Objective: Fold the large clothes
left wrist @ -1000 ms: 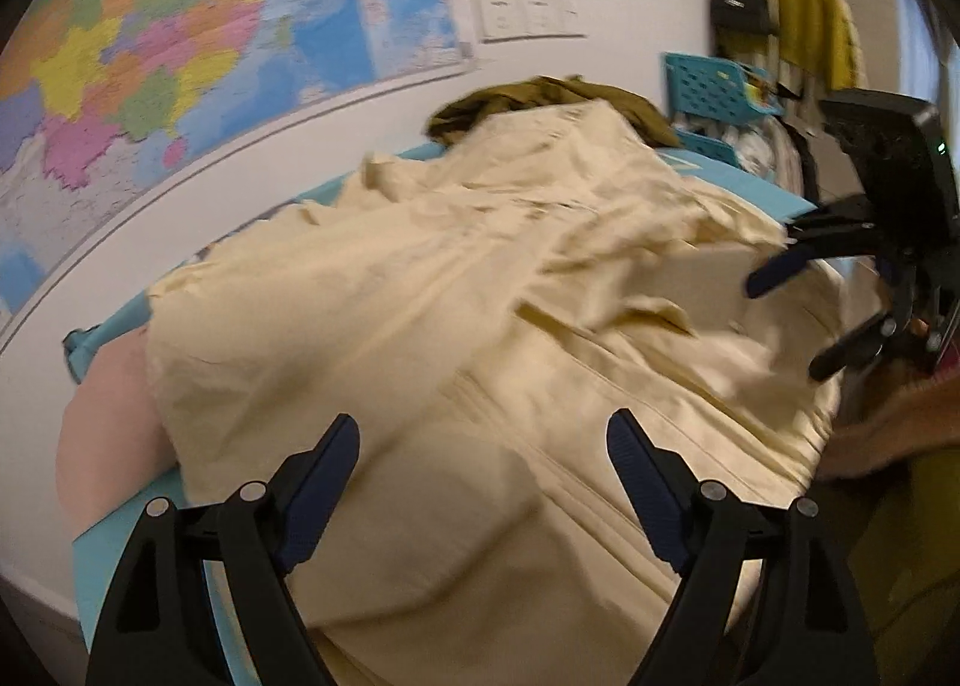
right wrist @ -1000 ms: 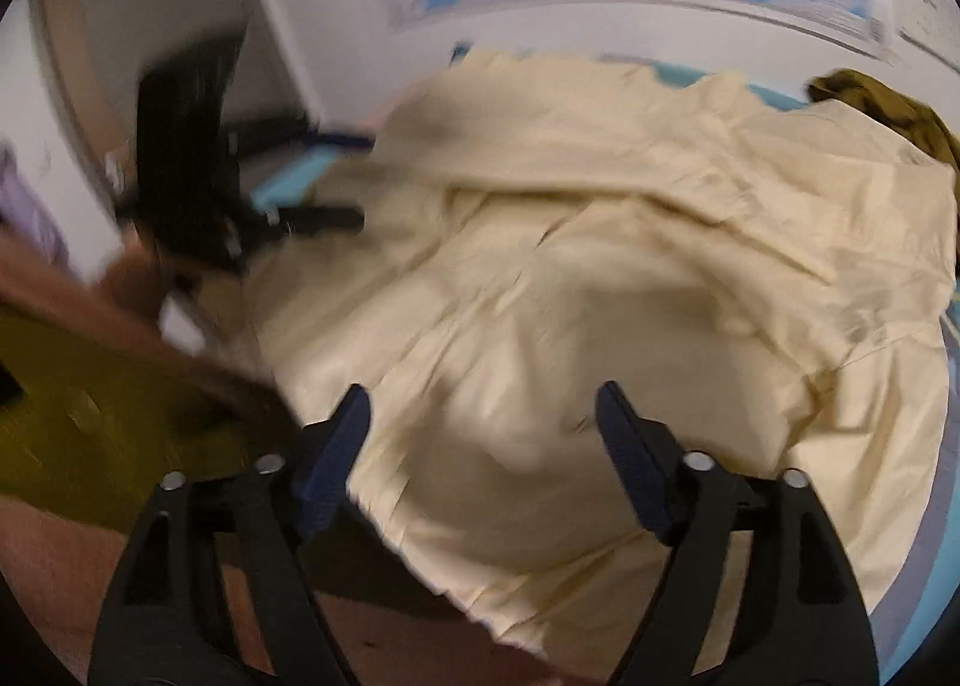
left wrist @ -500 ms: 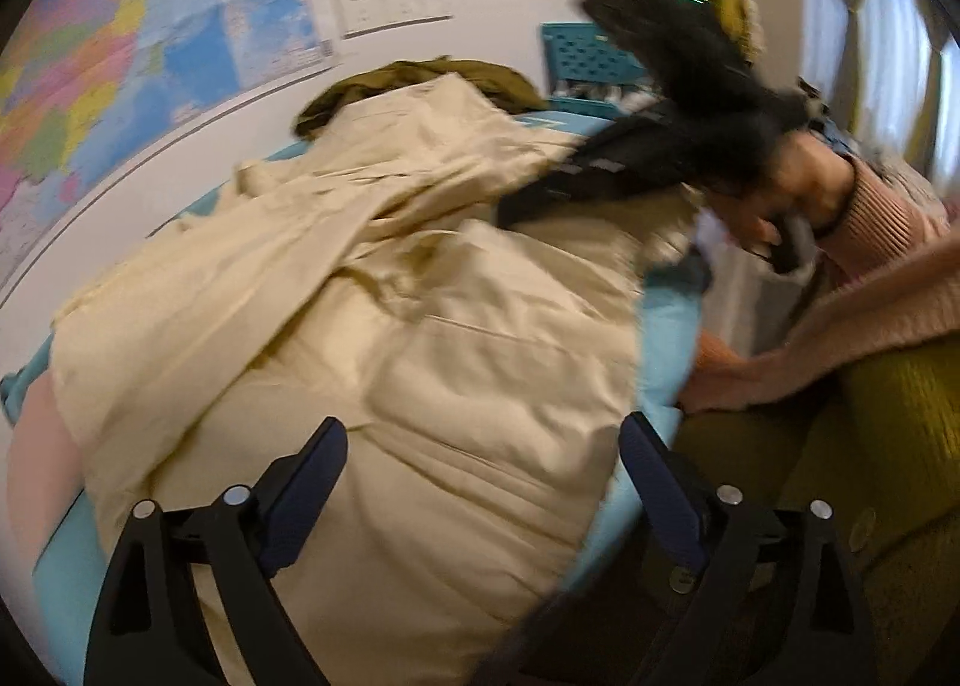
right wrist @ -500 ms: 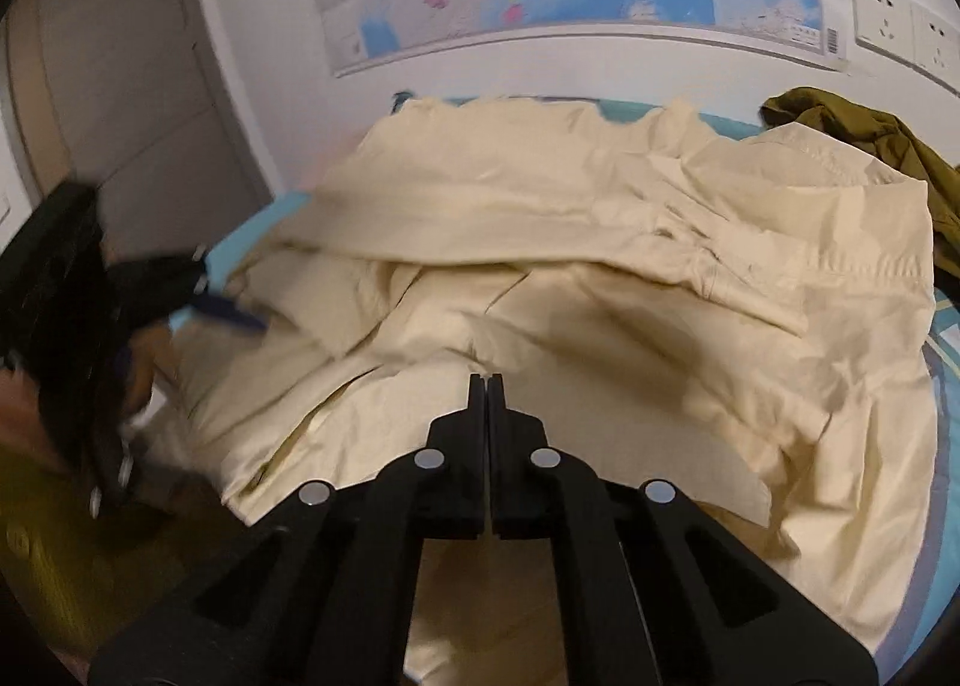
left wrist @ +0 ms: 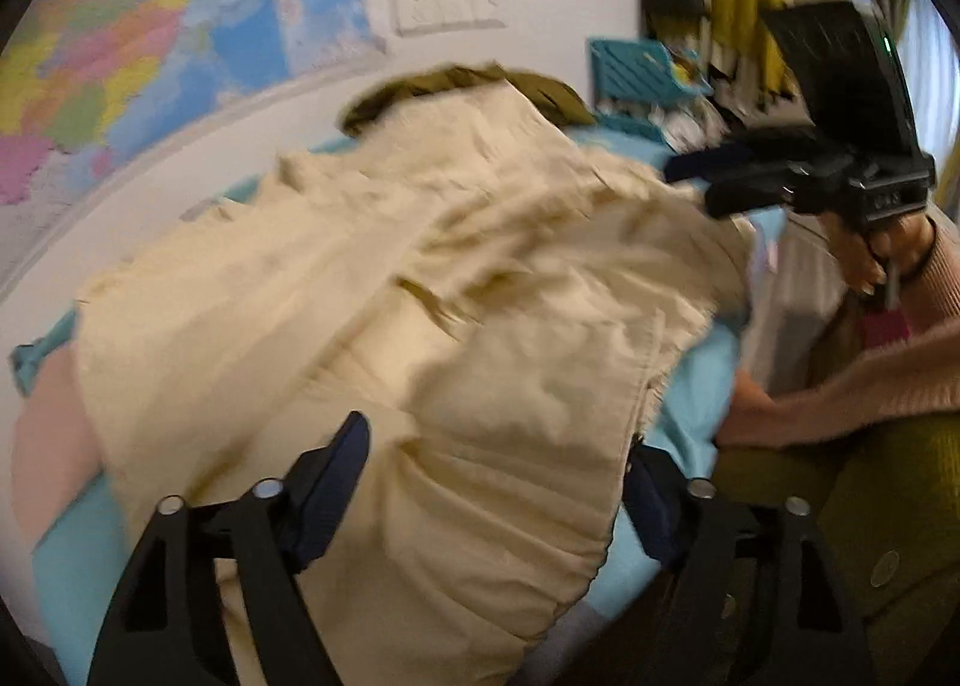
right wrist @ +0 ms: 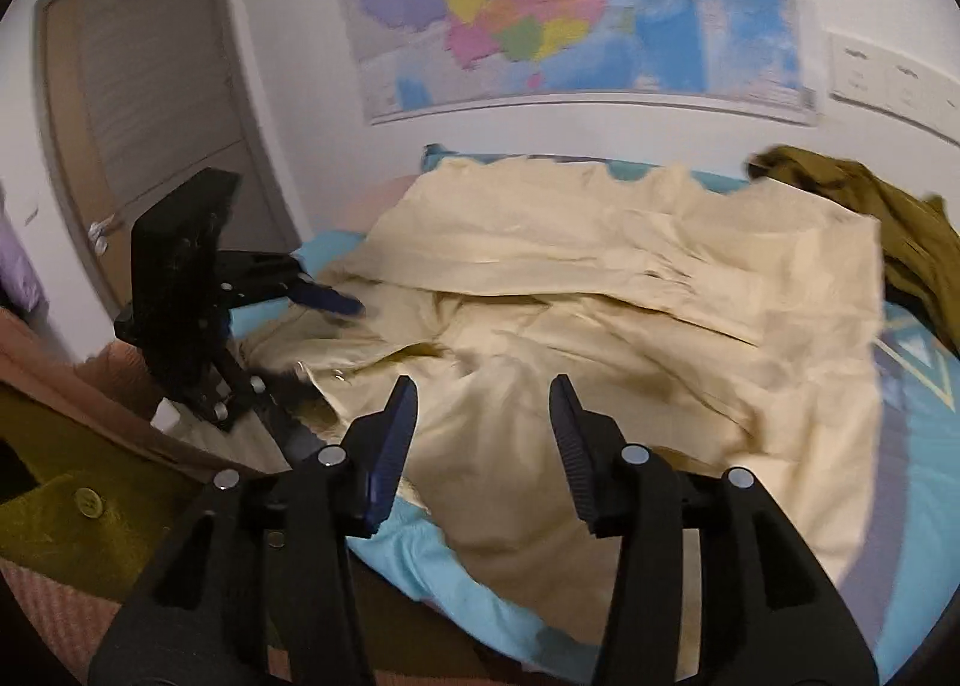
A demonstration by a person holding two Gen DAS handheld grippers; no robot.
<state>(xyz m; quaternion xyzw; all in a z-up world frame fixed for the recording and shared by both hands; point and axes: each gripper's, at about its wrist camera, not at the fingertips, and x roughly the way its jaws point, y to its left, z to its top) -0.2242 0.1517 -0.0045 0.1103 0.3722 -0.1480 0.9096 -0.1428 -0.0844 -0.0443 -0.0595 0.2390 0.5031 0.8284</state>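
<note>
Left gripper [left wrist: 498, 488] jaws were closing astride the near hem of the rumpled cream garment [right wrist: 630, 314], not clamped. Right gripper [right wrist: 483, 440] jaws were opening above it, empty. Garment covered the blue bed [right wrist: 432, 572]; olive cloth [right wrist: 888, 218] lay beyond, under the wall map [right wrist: 570, 8].

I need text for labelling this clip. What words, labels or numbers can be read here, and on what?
No text can be read.
Map: printed labels blurred, unreadable.
Strip along the map's lower edge: too small and blurred.
Wall sockets: marks only, no legible lettering.
Right gripper: small pale marks on its body, too blurred to read.
Cream shirt: no tag or print visible.
</note>
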